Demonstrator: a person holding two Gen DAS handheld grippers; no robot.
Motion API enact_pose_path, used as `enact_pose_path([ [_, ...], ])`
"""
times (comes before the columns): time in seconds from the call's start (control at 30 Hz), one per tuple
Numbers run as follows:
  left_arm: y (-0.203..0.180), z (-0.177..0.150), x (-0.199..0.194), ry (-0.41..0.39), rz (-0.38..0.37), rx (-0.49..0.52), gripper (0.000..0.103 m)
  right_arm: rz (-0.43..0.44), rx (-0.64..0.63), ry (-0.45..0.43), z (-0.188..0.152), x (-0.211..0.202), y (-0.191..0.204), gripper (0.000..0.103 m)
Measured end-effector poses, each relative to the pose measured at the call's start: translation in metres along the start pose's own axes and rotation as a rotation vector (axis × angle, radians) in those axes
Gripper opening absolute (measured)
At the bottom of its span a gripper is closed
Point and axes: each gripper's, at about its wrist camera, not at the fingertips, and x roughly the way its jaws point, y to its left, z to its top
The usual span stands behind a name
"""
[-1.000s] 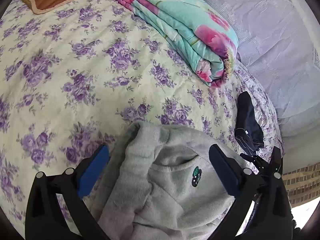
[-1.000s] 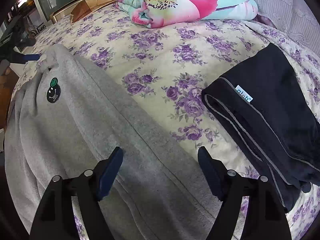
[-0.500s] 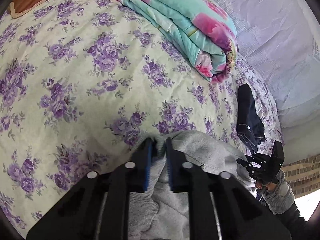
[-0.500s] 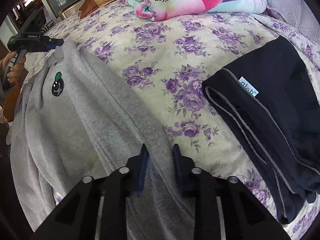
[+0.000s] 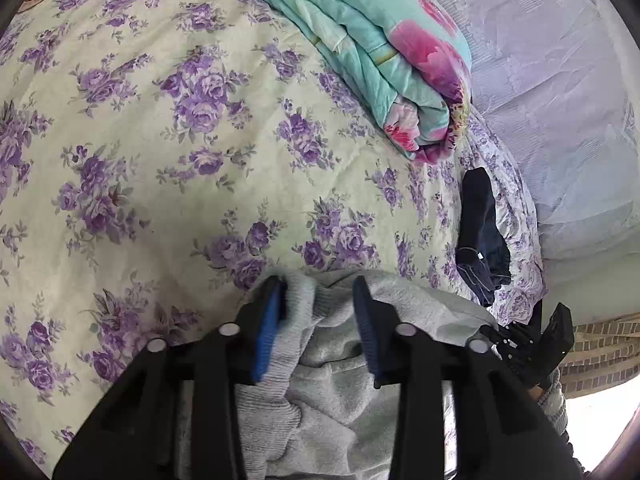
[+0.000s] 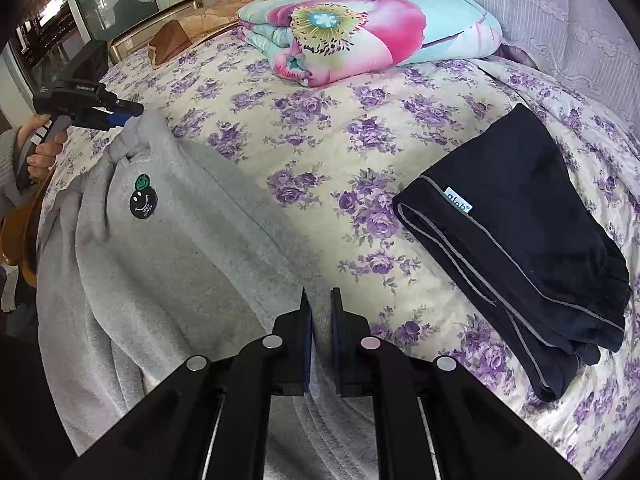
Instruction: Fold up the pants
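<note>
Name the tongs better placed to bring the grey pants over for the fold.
Right, probably. The right tongs are clamped tight on the grey pants edge; the left tongs stand wider around the bunched waistband.

The bed, covered by a cream quilted bedspread printed with purple roses (image 6: pixel 320 128), carries 3 textiles. A thick folded comforter in turquoise with large pink flowers (image 6: pixel 372 32) lies at its far end, near the pale lace-covered wall side. Dark navy folded pants with grey piping and a small light-blue label (image 6: pixel 520 232) lie flat toward the right edge, well apart from the comforter. Light grey fleece pants with a black-and-green smiley patch (image 6: pixel 160 264) spread over the left part and drape over the near edge. In the left wrist view the bedspread (image 5: pixel 160 140) lies smooth between the comforter (image 5: pixel 380 60) and the bunched grey waistband (image 5: pixel 320 320).
</note>
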Motion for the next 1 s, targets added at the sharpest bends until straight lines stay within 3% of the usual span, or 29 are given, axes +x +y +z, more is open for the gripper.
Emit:
enact_pose_path([
  [0.03, 0.005, 0.001, 0.000, 0.003, -0.006, -0.013, 0.008, -0.005, 0.001, -0.003, 0.000, -0.004, 0.001, 0.008],
  [0.13, 0.018, -0.002, -0.011, -0.022, -0.085, -0.048, 0.006, -0.013, 0.007, -0.019, -0.004, -0.021, 0.008, 0.008],
  [0.27, 0.011, -0.011, -0.037, -0.046, -0.151, -0.004, 0.006, -0.043, 0.017, -0.057, -0.018, -0.054, 0.034, 0.008],
  [0.57, 0.025, -0.064, -0.092, -0.039, -0.332, 0.026, 0.006, -0.091, 0.094, -0.101, -0.098, -0.123, 0.151, 0.008],
  [0.9, 0.073, -0.120, -0.103, 0.040, -0.428, -0.057, 0.008, -0.061, 0.221, 0.026, -0.172, -0.099, 0.252, 0.008],
  [1.0, 0.080, -0.131, -0.104, 0.062, -0.426, -0.071, 0.016, -0.068, 0.234, 0.065, -0.185, -0.084, 0.268, 0.008],
])
